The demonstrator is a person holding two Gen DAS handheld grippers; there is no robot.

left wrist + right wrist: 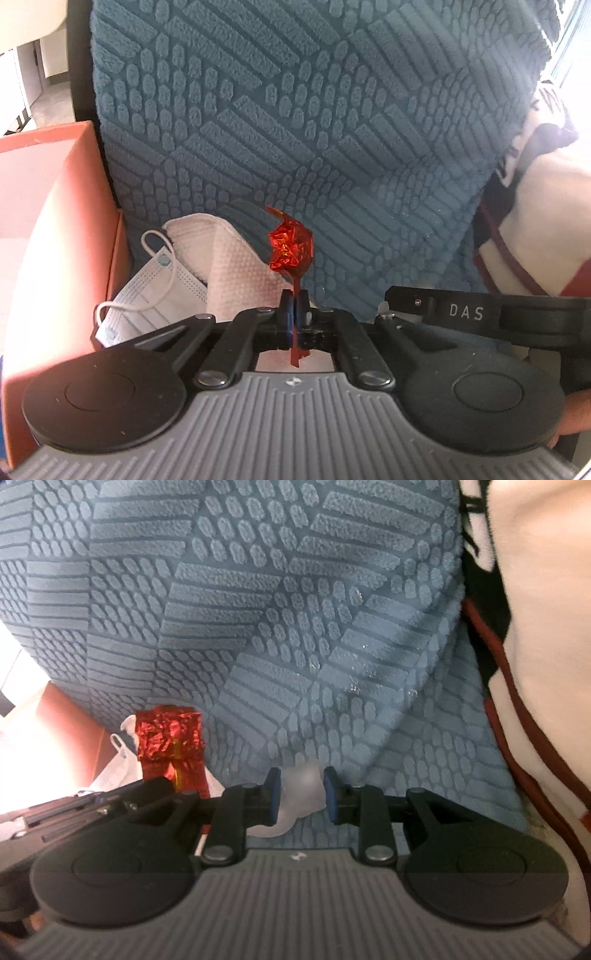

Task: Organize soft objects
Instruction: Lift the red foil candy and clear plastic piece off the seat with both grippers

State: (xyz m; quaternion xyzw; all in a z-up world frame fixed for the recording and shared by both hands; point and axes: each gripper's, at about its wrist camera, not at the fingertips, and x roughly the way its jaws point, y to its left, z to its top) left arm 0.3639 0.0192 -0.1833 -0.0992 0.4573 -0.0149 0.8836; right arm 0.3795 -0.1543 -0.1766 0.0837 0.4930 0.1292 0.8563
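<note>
1. Teal textured cloth (295, 110) fills the background of both wrist views, hanging or draped with a raised pattern of bars and ovals.
2. At far left in the left wrist view stands an orange box (85, 177), its wall beside the cloth's left edge.
3. Just right of the box wall lies a pale face mask (147, 291) with white ear loops, and against it a folded white towel (236, 266) with a fine waffle weave.
4. The left tongs (294, 314) are pressed together on the thin tail of a red foil wrapper (291, 245); the crumpled, shiny body of the wrapper stands above the pads, in front of the cloth and next to the towel.
5. In the right wrist view the same wrapper (170, 738) shows at lower left, creased and glinting, with the mask (118, 764) behind it.
6. The right tongs (302, 794) are part-way closed and clamped on a frosted, translucent soft lump (301, 794); both blue pads press its sides, and part of it bulges down below the left pad.
7. That lump is held in front of the lower part of the cloth.
8. At far right in both views is a cream fabric (546, 627) with dark red piping and black markings, lying against the cloth's right edge.
</note>
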